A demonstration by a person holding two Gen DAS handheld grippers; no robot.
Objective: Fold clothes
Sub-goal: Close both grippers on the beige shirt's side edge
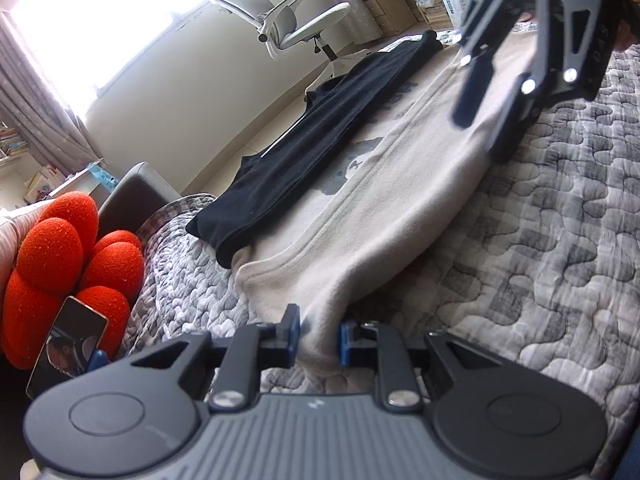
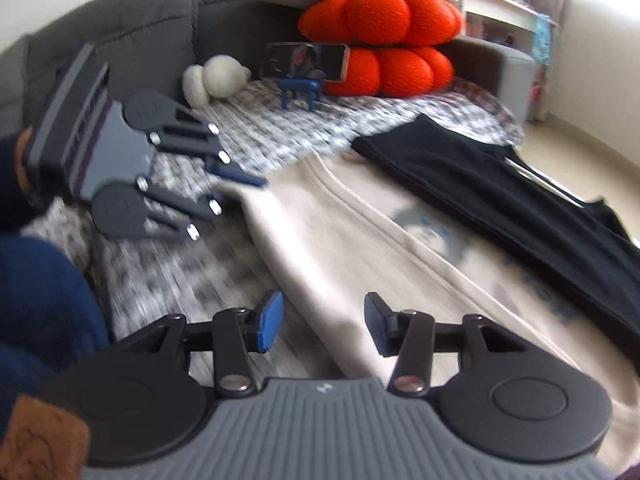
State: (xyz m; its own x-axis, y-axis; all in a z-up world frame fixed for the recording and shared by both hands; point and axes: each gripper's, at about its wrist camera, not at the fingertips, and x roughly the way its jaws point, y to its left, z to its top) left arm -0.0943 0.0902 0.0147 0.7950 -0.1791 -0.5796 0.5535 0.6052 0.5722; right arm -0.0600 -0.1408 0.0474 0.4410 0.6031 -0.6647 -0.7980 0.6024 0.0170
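Observation:
A beige garment [image 1: 360, 208] with a grey print lies flat on the quilted cover [image 1: 540, 220]. In the left wrist view my left gripper [image 1: 319, 334] is shut on its near corner, and the cloth bunches up between the blue pads. My right gripper [image 1: 488, 120] hangs open over the garment's far right edge. In the right wrist view, which is blurred, my right gripper [image 2: 324, 320] stands open just above the beige garment [image 2: 360, 240], with nothing pinched. My left gripper [image 2: 240, 188] sits at the cloth's far corner. A black garment [image 1: 312, 132] lies along the beige one's other side.
Orange cushions [image 2: 392, 40] and a phone [image 2: 304, 60] on a blue stand sit at the head of the quilt [image 2: 280, 128], with a white plush [image 2: 216, 76] beside them and a grey sofa back [image 2: 140, 20] behind. An office chair [image 1: 288, 20] stands on the floor beyond.

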